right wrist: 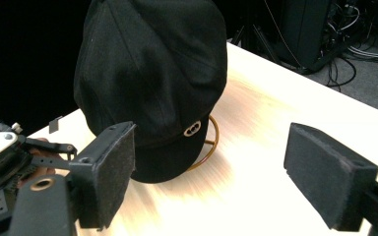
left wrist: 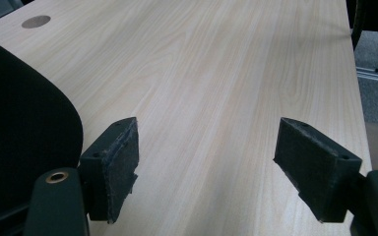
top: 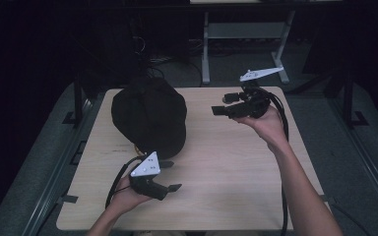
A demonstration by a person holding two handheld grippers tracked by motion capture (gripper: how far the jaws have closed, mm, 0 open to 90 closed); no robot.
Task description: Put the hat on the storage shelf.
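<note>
Surroundings: dark room around us, a pale wood worktop [top: 226, 162] in the middle, metal frame legs and loose cables on the floor at 12 o'clock beyond it.

Left tool: our left tool [top: 171, 176] sits low over the near part of the worktop, at about 7 o'clock from its centre, the hand under it and the grey plate on top. In the left gripper view its jaws stand spread wide with bare wood between them, holding nothing.

Cap: the black cap [top: 149, 118] rests on a thin gold wire stand [right wrist: 212, 140] at about 10 o'clock on the worktop, just beyond the left tool; its dark edge shows at the left of the left gripper view. A small metal emblem [right wrist: 192, 129] sits on its band, facing our right tool.

Right tool: our right tool [top: 221, 105] is held up off the worktop at about 2 o'clock, pointing at the cap and apart from it. In the right gripper view its jaws are spread, empty, framing the cap's lower edge.

Step in hand: we judge this as the approach, both tools closing in on the cap from either side, nothing gripped yet.

Next move: we would need to bring one tool's jaws over the soft brim or band and pinch the cloth alone, keeping clear of the wire stand so it does not come up with the cap.
</note>
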